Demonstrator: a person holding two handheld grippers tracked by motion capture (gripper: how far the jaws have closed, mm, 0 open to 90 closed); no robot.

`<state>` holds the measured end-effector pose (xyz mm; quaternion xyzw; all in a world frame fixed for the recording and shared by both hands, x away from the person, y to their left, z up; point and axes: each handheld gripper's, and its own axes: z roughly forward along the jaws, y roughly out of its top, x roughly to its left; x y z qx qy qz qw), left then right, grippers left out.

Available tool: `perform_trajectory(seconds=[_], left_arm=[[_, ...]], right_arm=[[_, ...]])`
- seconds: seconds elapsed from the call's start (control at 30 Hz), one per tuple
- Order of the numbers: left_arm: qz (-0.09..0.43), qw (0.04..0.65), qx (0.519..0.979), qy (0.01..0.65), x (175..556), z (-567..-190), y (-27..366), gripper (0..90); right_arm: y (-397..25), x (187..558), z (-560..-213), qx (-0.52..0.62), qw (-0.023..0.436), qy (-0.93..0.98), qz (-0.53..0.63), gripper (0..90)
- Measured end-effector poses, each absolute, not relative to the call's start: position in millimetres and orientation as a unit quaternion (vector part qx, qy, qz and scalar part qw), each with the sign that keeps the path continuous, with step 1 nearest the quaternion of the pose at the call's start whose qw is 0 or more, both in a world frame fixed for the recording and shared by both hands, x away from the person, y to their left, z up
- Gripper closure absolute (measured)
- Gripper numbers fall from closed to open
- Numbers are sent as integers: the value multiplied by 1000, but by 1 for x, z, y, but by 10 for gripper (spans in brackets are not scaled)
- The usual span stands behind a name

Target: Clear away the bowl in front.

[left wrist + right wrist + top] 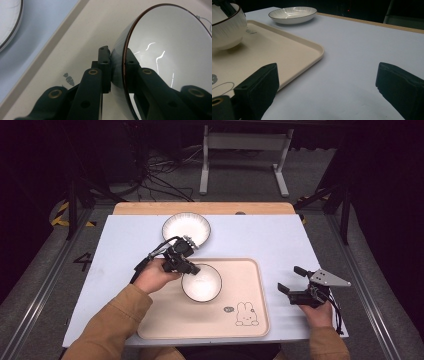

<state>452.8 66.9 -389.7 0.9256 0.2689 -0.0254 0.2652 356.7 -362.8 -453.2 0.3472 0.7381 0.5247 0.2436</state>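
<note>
The left gripper (pixel 192 268) pinches the rim of the white bowl (pixel 202 282) on the tray (pixel 250 280). The right gripper (pixel 291 279), on the right, is wide open and holds nothing.

A shallow white plate (pixel 186 228) with a dark rim sits on the desk (pixel 260 240), just beyond the far edge of the beige tray (pixel 245 285). A rabbit drawing (pixel 246 314) marks the tray's near right corner.

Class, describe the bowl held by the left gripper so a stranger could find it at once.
Start at the beige tray on the table. The bowl sits on its upper left part, its rim pinched by the left gripper. Unlike the shallow dish beyond the tray, it is deeper.
</note>
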Motion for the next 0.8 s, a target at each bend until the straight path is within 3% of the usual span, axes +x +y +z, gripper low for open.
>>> perform_trajectory(seconds=[0.8], left_arm=[[-26,252,927,275,455,-400,62,803]], right_arm=[[-363,357,-453,346,243,739,524,55]])
